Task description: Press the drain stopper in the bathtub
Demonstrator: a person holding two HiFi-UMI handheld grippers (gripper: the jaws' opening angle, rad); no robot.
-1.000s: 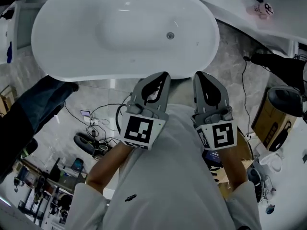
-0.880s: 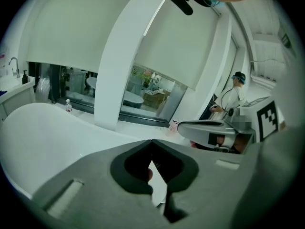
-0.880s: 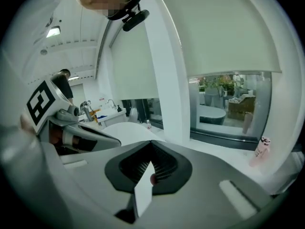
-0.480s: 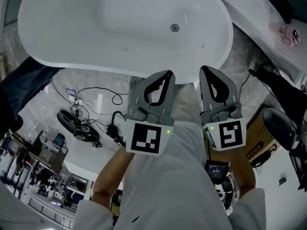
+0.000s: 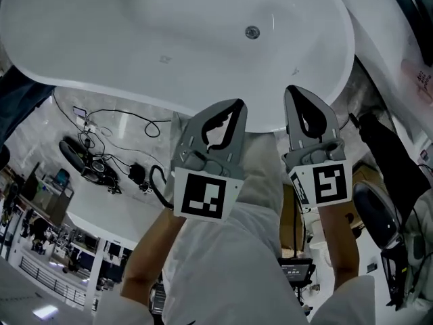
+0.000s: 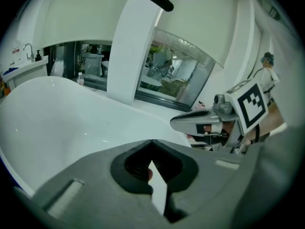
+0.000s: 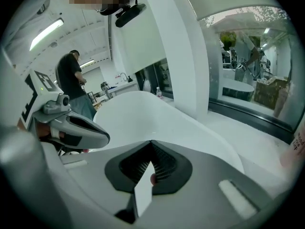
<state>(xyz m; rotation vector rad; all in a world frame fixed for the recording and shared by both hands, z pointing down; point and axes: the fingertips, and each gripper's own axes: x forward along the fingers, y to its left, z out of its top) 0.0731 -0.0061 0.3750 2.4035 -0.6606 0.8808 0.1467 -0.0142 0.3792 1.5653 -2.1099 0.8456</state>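
Observation:
A white oval bathtub (image 5: pixel 101 53) fills the top of the head view. Its small round metal drain stopper (image 5: pixel 252 32) sits on the tub floor toward the right end. My left gripper (image 5: pixel 236 104) is shut and holds nothing, its tip just short of the tub's near rim. My right gripper (image 5: pixel 293 91) is shut and empty too, with its tip over the near rim, below and right of the stopper. The left gripper view shows the tub's rim (image 6: pixel 57 123) past the shut jaws, with the right gripper (image 6: pixel 193 122) beside it. The stopper is hidden in both gripper views.
Cables and dark gear (image 5: pixel 101 168) lie on the marble floor at the left. A dark rounded object (image 5: pixel 375 215) stands at the right. Behind the tub are a white pillar (image 6: pixel 133 46) and a glass partition (image 6: pixel 176 75). A person (image 7: pixel 74 87) stands far off.
The tub has grown larger and nearer in the head view, and the stopper has shifted slightly right. Both grippers have come up to the near rim and have stayed shut.

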